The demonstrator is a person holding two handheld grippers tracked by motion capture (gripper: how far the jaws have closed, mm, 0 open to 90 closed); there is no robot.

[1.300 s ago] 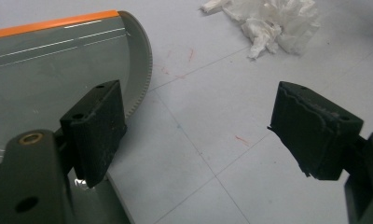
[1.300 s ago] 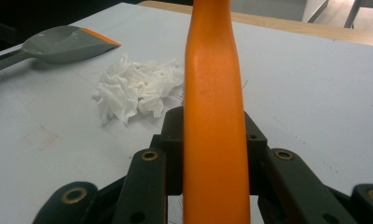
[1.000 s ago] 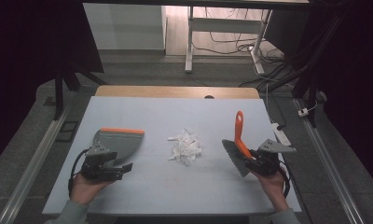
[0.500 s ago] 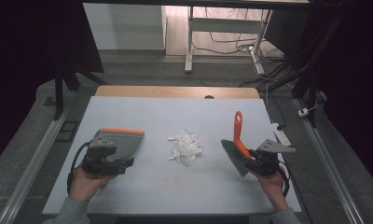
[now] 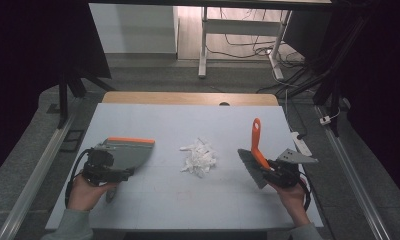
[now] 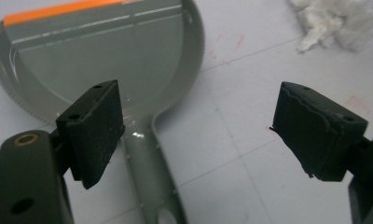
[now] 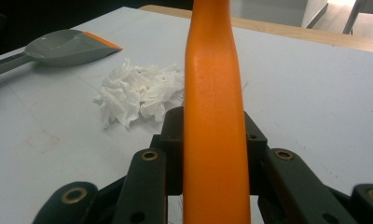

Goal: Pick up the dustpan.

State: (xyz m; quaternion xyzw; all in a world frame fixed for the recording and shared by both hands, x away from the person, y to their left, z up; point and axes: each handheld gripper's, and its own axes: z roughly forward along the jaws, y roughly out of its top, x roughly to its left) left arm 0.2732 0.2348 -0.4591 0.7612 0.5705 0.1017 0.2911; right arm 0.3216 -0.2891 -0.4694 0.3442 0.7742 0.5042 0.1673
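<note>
White table: left gripper gapes over dustpan, seemingly untouching; right gripper clamps brush.

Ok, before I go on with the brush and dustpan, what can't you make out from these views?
- Brush bristles: out of frame in the right gripper view; dark and small in the high view, so contact with the table is unclear.
- Dustpan handle end: cut off by the bottom edge of the left gripper view, hidden under the left claw in the high view.
- Paper scraps: too small to count.
</note>
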